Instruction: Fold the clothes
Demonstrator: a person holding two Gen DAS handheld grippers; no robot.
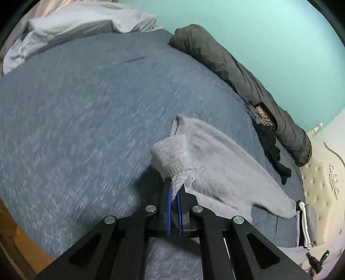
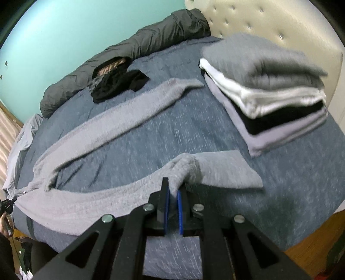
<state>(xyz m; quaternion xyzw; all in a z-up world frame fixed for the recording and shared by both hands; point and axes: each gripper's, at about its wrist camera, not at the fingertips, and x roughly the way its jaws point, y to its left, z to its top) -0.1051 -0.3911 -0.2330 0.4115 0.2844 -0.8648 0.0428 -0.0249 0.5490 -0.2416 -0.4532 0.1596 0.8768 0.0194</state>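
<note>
L gripper [image 1: 175, 189] pinches waist end of grey sweatpants [image 2: 120, 120]; R gripper [image 2: 173, 188] pinches near leg's cuff. Pants lie lengthwise btwn grippers on bed [image 2: 301, 172]; far leg out of reach.

Blue-grey bed [image 2: 194, 133] under grey trousers [image 2: 97, 133], folded stack [image 2: 269, 86], black garment [image 2: 116, 86].

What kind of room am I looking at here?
Most likely a bedroom: a bed with a blue-grey cover, a tufted cream headboard, and a pile of folded clothes on it.
</note>
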